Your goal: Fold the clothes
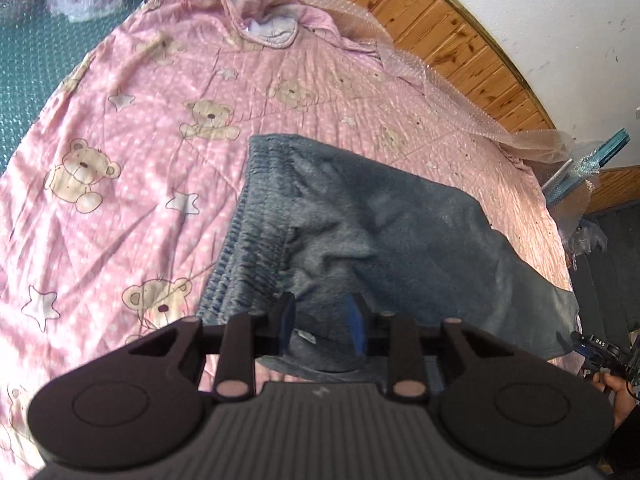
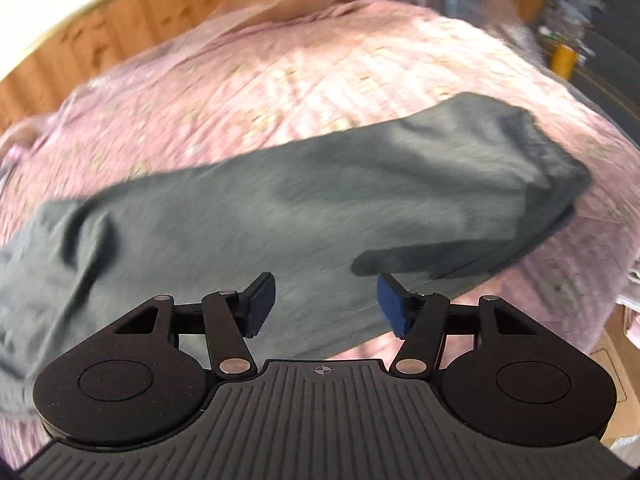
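Observation:
Grey sweatpants (image 1: 380, 232) lie on a pink quilt (image 1: 140, 140) printed with teddy bears, their ribbed waistband (image 1: 240, 240) turned to the left. My left gripper (image 1: 322, 324) is shut on the near edge of the pants, and grey cloth with a small white tag bunches between its fingers. In the blurred right wrist view a long grey leg (image 2: 320, 192) runs across the quilt (image 2: 300, 72), its cuff end at the right. Just above that leg my right gripper (image 2: 326, 306) stands open with nothing between its blue pads (image 2: 390, 304).
Wood panelling (image 1: 440, 32) and a strip of bubble wrap (image 1: 400, 64) border the far side of the bed. A green textured surface (image 1: 32, 80) lies at the left. A hand (image 1: 616, 396) with a black device shows at the right edge. A cardboard box (image 2: 616, 364) sits beside the bed.

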Tool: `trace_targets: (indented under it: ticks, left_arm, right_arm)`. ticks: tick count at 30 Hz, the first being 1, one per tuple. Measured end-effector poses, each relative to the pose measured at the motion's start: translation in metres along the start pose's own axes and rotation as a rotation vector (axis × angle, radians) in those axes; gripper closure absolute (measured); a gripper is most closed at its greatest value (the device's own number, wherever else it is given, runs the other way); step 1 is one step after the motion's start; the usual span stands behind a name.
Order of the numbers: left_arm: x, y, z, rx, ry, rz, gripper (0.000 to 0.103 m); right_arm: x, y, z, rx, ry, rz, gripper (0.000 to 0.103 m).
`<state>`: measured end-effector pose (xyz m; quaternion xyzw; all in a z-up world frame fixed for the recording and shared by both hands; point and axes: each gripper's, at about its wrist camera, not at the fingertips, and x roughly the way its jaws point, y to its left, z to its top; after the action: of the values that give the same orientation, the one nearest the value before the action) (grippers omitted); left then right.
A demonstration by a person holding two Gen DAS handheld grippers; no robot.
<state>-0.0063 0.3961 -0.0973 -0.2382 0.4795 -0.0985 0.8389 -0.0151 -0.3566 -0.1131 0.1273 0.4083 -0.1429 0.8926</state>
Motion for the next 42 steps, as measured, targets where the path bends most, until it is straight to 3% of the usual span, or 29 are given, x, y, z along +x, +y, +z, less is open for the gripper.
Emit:
trace_targets:
  ticks: [4, 8, 12, 14, 16, 20, 22, 24, 25, 26, 28, 31, 33, 36, 37, 38, 39, 40, 41, 42]
  left_arm:
    - [-0.002, -0.047, -0.012, -0.048, -0.041, 0.045, 0.071]
    - [0.028, -0.113, -0.028, -0.071, -0.013, 0.072, 0.066]
    - [0.079, -0.184, -0.045, -0.036, 0.059, 0.101, 0.066]
    - [0.102, -0.220, -0.052, -0.011, 0.089, 0.096, 0.064]
    - [0.121, -0.252, -0.058, 0.017, 0.114, 0.073, 0.059]
    - [0.167, -0.307, -0.065, 0.121, 0.187, 0.046, 0.057]
    - [0.190, -0.327, -0.064, 0.179, 0.200, 0.058, 0.057]
    - [0.209, -0.342, -0.063, 0.209, 0.201, 0.084, 0.057]
    - [0.218, -0.346, -0.063, 0.215, 0.206, 0.097, 0.057]
    - [0.226, -0.349, -0.063, 0.218, 0.213, 0.110, 0.057]
    - [0.240, -0.349, -0.066, 0.220, 0.233, 0.158, 0.057]
    - [0.249, -0.340, -0.074, 0.209, 0.262, 0.243, 0.058]
    - [0.249, -0.332, -0.079, 0.189, 0.263, 0.258, 0.060]
    - [0.248, -0.326, -0.082, 0.170, 0.264, 0.272, 0.060]
    - [0.248, -0.327, -0.082, 0.167, 0.266, 0.276, 0.060]
    - [0.248, -0.329, -0.082, 0.165, 0.267, 0.279, 0.058]
    - [0.248, -0.330, -0.081, 0.161, 0.268, 0.280, 0.057]
    - [0.248, -0.333, -0.080, 0.156, 0.268, 0.276, 0.057]
    - [0.247, -0.337, -0.079, 0.151, 0.264, 0.264, 0.057]
    - [0.245, -0.342, -0.078, 0.146, 0.259, 0.250, 0.057]
  right_arm:
    - [0.016, -0.058, 0.034, 0.013, -0.054, -0.064, 0.046]
    - [0.037, -0.093, 0.059, -0.041, -0.114, -0.068, 0.050]
    - [0.089, -0.138, 0.048, -0.098, 0.027, 0.014, 0.059]
    - [0.085, -0.148, 0.045, -0.147, 0.019, 0.078, 0.061]
    - [0.076, -0.156, 0.053, -0.136, 0.045, 0.140, 0.060]
    - [0.054, -0.172, 0.088, -0.065, -0.088, 0.217, 0.035]
    - [0.067, -0.181, 0.113, 0.012, -0.095, 0.258, 0.035]
    - [0.093, -0.183, 0.133, 0.065, -0.039, 0.295, 0.037]
    - [0.112, -0.180, 0.140, 0.060, 0.032, 0.330, 0.043]
    - [0.130, -0.175, 0.143, 0.026, 0.117, 0.376, 0.055]
    - [0.156, -0.166, 0.142, -0.063, 0.241, 0.418, 0.091]
    - [0.160, -0.179, 0.136, -0.064, 0.216, 0.341, 0.093]
    - [0.158, -0.189, 0.128, -0.032, 0.184, 0.293, 0.093]
    - [0.153, -0.190, 0.116, -0.003, 0.122, 0.294, 0.093]
    - [0.152, -0.189, 0.115, 0.000, 0.119, 0.294, 0.092]
    - [0.149, -0.190, 0.115, 0.019, 0.116, 0.331, 0.079]
    - [0.144, -0.193, 0.116, 0.045, 0.111, 0.371, 0.073]
    - [0.136, -0.200, 0.117, 0.082, 0.094, 0.411, 0.050]
    - [0.125, -0.207, 0.116, 0.113, 0.063, 0.419, 0.038]
    - [0.116, -0.215, 0.113, 0.130, 0.045, 0.410, 0.037]
